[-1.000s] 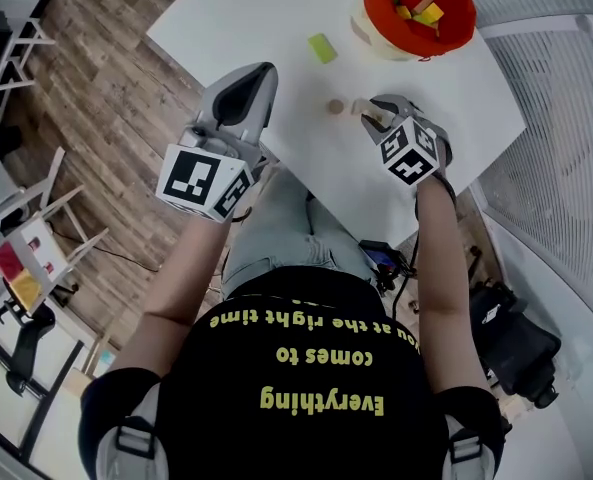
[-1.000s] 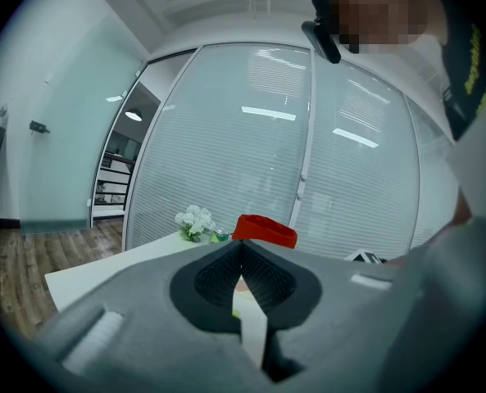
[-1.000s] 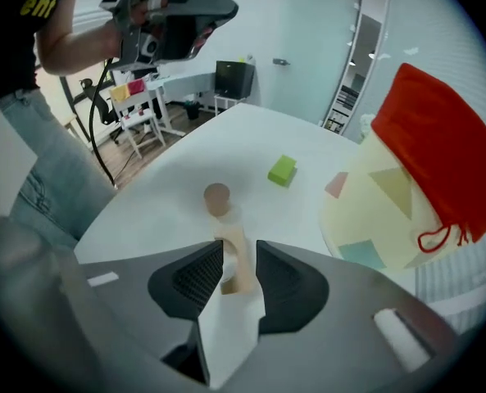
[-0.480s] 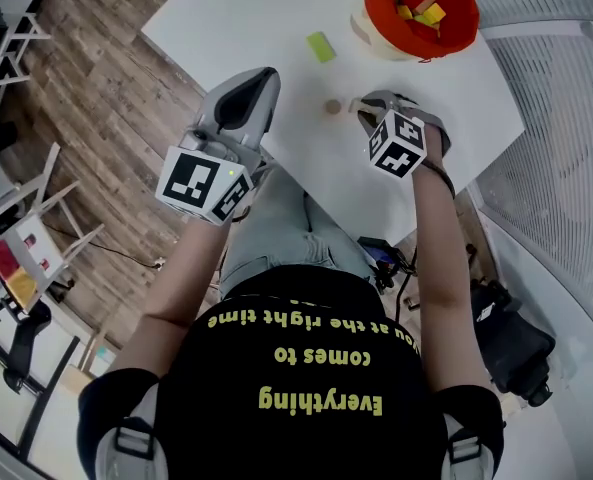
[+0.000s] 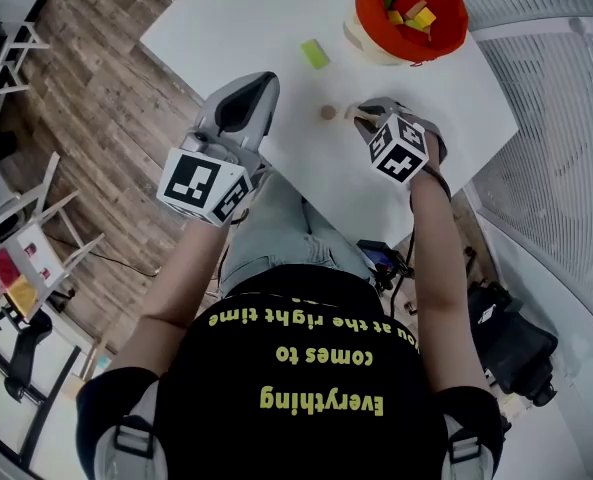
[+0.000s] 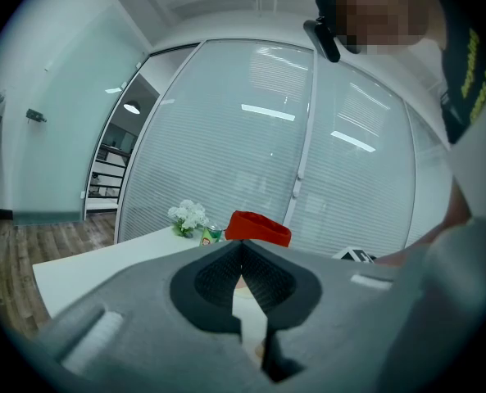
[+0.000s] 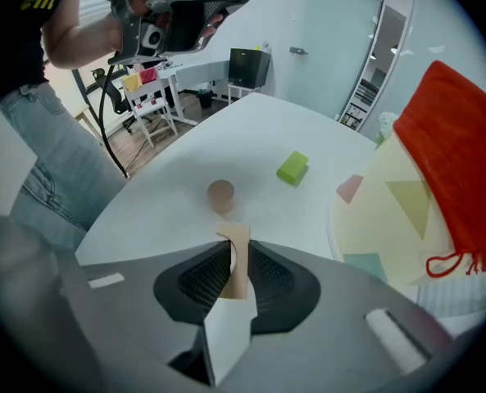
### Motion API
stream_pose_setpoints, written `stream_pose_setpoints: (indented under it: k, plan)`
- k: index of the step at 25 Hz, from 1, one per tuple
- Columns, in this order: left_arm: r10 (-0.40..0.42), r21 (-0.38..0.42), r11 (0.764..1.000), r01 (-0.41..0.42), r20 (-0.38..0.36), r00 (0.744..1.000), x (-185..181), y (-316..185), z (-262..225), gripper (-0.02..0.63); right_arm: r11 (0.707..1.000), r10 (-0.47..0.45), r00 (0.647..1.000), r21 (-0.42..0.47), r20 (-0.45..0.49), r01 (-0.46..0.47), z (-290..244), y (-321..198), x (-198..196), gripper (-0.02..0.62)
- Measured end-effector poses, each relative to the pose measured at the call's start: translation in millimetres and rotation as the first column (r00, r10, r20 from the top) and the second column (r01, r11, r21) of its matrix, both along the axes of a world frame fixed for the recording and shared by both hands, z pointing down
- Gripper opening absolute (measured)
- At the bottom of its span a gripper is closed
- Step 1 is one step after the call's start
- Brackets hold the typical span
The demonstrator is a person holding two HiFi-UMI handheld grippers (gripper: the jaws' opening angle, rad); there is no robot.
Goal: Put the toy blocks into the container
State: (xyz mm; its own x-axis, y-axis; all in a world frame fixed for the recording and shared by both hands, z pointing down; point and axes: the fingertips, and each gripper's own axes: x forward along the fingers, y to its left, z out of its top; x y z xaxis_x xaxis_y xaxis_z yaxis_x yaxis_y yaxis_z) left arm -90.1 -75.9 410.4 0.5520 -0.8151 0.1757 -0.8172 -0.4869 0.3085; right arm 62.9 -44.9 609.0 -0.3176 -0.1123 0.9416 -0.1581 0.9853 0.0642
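My right gripper (image 7: pixel 236 256) points steeply down at the white table (image 5: pixel 246 18). Its jaws have just been closing and now press on a thin tan wooden block (image 7: pixel 239 252) standing between the pads. In the head view that block (image 5: pixel 357 114) shows just left of the right gripper (image 5: pixel 366 118). Beyond it lie a small wooden cylinder (image 7: pixel 220 195) (image 5: pixel 328 112) and a green block (image 7: pixel 292 168) (image 5: pixel 314 53). The container (image 5: pixel 376 38) with red lining (image 7: pixel 451 162) holds several coloured blocks at the far right. My left gripper (image 5: pixel 264 78) (image 6: pixel 243 256) hovers shut and empty over the near table edge.
White flowers (image 6: pixel 187 214) and a small can (image 6: pixel 212 234) stand beside the container (image 6: pixel 259 226). The table's near edge runs just under both grippers. Small chairs (image 5: pixel 36 248) stand on the wood floor to the left, and a glass wall with blinds is at the right.
The right gripper's jaws have closed round the tan block, and its marker cube has tipped a little. The left gripper has stayed where it was.
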Motion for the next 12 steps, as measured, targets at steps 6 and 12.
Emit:
stream_pose_setpoints:
  k: [6, 12]
  plan:
    - [0.032, 0.029, 0.999, -0.032, 0.008, 0.999, 9.5, -2.0, -10.5, 0.000, 0.994, 0.096, 0.991, 0.035, 0.098, -0.100, -27.7, -10.2, -0.6, 0.074]
    - [0.067, 0.079, 0.994, -0.069, 0.027, 0.997, 19.1, -8.7, -33.8, 0.000, 0.985, 0.136, 0.980, 0.089, 0.147, -0.150, -55.5, -19.7, 1.4, 0.074]
